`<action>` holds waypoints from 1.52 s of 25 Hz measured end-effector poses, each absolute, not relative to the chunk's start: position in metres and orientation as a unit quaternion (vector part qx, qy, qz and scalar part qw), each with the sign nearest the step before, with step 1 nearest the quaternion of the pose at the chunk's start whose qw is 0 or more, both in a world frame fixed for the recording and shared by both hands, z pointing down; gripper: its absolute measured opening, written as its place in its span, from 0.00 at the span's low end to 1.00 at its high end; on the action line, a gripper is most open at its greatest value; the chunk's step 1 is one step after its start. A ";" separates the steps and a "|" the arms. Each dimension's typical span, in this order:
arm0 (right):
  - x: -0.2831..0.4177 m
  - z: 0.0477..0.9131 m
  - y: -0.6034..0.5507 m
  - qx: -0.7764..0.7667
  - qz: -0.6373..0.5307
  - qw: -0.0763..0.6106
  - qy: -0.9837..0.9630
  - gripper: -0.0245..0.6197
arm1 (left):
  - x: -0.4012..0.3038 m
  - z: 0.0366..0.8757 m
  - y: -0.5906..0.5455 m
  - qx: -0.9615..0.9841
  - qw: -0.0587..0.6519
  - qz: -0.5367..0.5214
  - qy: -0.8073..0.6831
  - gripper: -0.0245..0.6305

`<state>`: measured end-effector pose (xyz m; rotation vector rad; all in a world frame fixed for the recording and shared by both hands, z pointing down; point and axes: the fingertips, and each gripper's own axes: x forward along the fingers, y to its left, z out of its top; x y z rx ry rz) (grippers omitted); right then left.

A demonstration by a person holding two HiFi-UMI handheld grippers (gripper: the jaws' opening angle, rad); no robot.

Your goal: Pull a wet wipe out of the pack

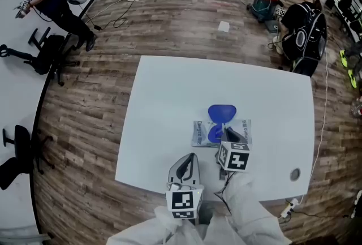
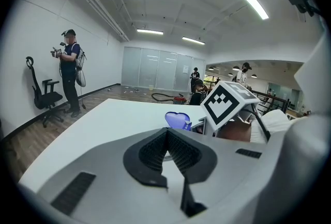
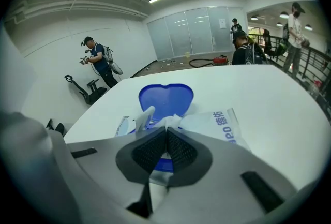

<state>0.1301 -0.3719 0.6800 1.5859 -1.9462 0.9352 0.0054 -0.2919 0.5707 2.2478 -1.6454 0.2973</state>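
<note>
2 jaws of my right gripper (image 3: 166, 131) pinch the wet wipe (image 3: 168, 121) poking up from the pack (image 3: 220, 125), which lies on the white table (image 1: 169, 97) with its blue lid (image 3: 165, 98) open. My left gripper (image 2: 166, 134) is closed on nothing.

White table (image 1: 169, 102), wood floor (image 1: 169, 17), black chairs (image 1: 48, 57)

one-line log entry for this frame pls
right gripper: shut on wipe | pack: lid open, flat on table | left gripper: shut, empty
</note>
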 end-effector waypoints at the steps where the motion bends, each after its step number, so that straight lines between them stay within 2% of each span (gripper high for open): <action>1: 0.130 0.680 -0.372 0.577 0.338 0.229 -0.707 0.06 | 0.005 0.571 -0.292 0.791 0.169 0.105 -0.578 0.04; 38: 0.118 0.618 -0.344 0.587 0.279 0.158 -0.743 0.05 | 0.011 0.532 -0.271 0.807 0.138 0.065 -0.571 0.04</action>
